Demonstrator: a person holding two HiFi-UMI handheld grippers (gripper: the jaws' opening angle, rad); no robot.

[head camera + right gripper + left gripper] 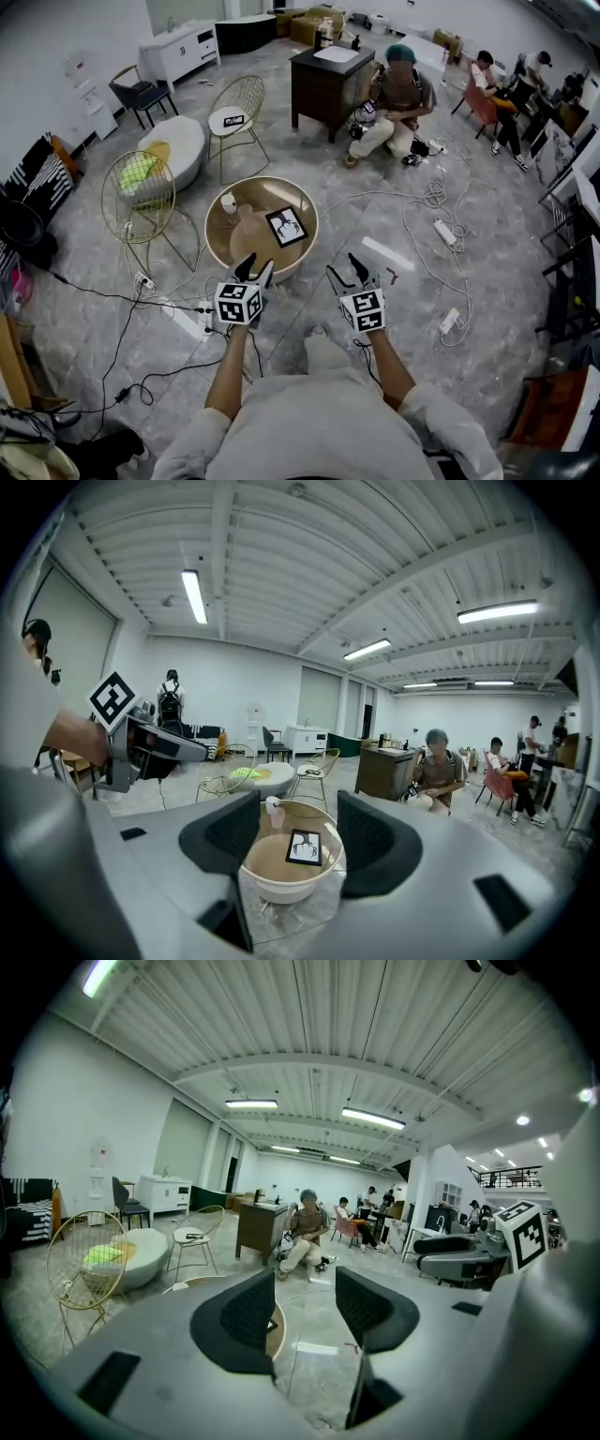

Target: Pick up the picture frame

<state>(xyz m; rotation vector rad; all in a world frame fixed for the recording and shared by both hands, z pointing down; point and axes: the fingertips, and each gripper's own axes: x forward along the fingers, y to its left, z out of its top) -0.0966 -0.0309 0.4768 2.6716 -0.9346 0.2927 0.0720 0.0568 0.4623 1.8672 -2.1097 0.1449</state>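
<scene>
Picture frame lies flat on round table, approx 12 o'clock of both grippers. Left gripper & right gripper hover short of it, jaws wide, nothing btwn. Risk: the flat frame offers little edge, so a pinch may skid it; cup at its 10 o'clock could tip.

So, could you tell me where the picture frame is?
In the head view, the picture frame lies right of centre on the round table, a cup to its left.
</scene>
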